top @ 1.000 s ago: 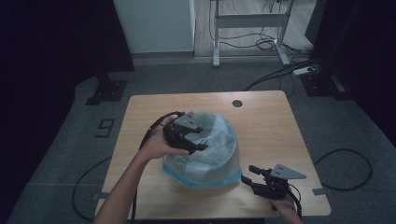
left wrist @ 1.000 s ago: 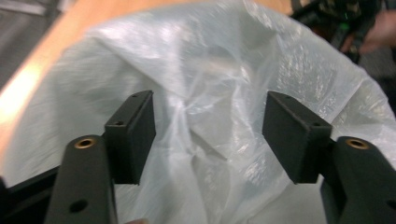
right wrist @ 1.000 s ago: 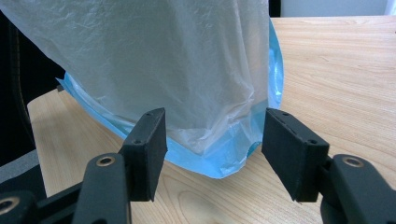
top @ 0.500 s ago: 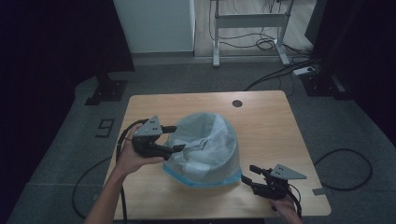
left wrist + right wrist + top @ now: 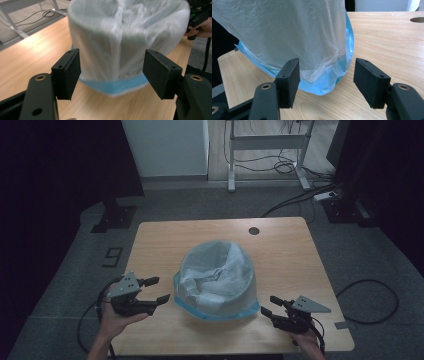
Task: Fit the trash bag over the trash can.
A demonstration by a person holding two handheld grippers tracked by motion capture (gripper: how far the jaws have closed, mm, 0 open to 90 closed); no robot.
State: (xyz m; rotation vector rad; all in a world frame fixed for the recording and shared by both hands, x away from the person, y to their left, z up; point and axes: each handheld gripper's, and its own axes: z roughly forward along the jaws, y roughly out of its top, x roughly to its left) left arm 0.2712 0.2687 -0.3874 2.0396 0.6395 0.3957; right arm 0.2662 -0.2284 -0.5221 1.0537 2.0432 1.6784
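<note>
A round bin lined with a translucent white bag (image 5: 217,280) that has a blue hem stands in the middle of the wooden table (image 5: 165,240). The bag is draped over the rim and down the sides. My left gripper (image 5: 161,289) hovers at the table's front left, apart from the bin, jaws open and pointing at it. In the left gripper view the bag (image 5: 125,32) lies ahead of the open left gripper (image 5: 112,72) with nothing between the pads. My right gripper (image 5: 268,304) is open at the front right, close to the blue hem (image 5: 324,85), which lies just ahead of its open jaws.
A round cable hole (image 5: 254,230) sits near the table's far right edge. Cables trail over the grey floor to the right and behind. A white desk frame (image 5: 270,142) stands at the back, and a black stand base (image 5: 114,215) rests on the floor at the far left.
My left gripper has left the top of the bag and swung left and down to the table's front left. The right gripper has stayed where it was.
</note>
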